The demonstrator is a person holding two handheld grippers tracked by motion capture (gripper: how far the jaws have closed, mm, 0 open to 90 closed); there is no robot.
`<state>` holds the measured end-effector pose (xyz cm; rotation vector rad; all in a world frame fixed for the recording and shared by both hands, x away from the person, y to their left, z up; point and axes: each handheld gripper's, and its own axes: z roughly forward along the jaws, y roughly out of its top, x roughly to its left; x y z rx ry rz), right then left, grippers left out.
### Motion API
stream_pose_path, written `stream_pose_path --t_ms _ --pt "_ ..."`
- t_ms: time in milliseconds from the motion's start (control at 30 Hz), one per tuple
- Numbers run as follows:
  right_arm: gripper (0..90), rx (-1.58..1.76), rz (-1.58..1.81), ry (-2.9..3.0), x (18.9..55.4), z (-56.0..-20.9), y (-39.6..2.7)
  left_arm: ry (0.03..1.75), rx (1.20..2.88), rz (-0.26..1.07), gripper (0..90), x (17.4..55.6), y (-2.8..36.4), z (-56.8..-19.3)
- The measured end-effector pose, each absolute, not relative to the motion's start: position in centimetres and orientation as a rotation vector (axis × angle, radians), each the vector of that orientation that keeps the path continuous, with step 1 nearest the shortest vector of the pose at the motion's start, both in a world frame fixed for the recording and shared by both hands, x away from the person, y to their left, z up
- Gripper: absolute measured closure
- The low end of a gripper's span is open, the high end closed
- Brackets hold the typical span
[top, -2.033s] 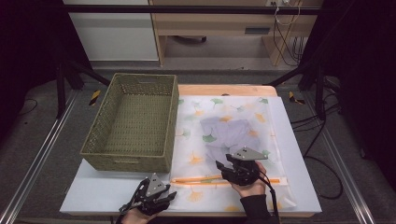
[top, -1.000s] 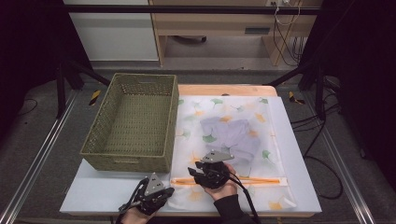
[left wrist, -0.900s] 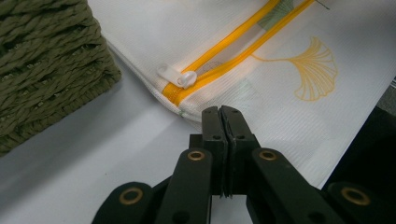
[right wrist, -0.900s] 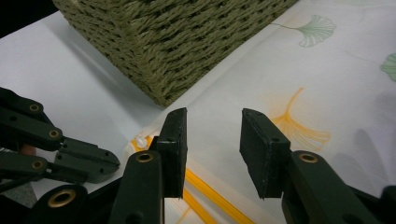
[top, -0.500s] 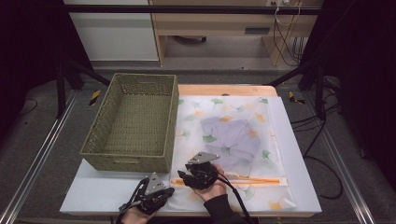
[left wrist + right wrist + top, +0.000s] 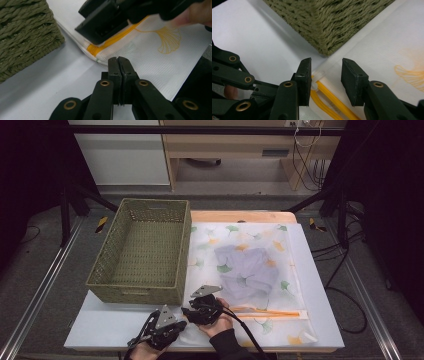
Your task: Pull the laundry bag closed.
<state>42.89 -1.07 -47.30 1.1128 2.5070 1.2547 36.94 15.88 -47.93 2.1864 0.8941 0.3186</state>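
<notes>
A white mesh bag [image 6: 260,232] printed with ginkgo leaves lies flat on the table, with a pale lavender garment [image 6: 247,270] inside it. Its orange zipper [image 6: 270,312] runs along the near edge. My right gripper [image 6: 188,312] is at the bag's near-left corner. In the right gripper view it [image 6: 325,80] stands open, and the white zipper pull [image 6: 317,83] and the zipper's end [image 6: 332,100] lie between the jaws. My left gripper [image 6: 179,324] rests just in front of it; it [image 6: 119,65] is shut, its tips at the bag's edge [image 6: 140,62].
A green woven basket [image 6: 142,252] stands empty to the left of the bag, its near-right corner [image 6: 329,22] close to the right gripper. The white tabletop [image 6: 110,320] is bare in front of the basket. Dark floor and metal rails surround the table.
My right gripper has slid left along the zipper, from mid-bag to the bag's near-left corner beside the basket. The left gripper has stayed put.
</notes>
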Motion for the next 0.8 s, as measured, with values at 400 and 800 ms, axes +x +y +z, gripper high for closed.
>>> stream_pose_path --t_ms 400,800 --pt "76.7 1.099 1.243 2.58 42.76 -47.67 -0.35 0.898 2.193 0.32 87.6 36.99 15.77 -47.89" --pt "89.7 1.087 1.234 2.563 42.64 -46.87 -1.05 0.9 2.189 0.314 86.7 37.04 15.81 -47.83"
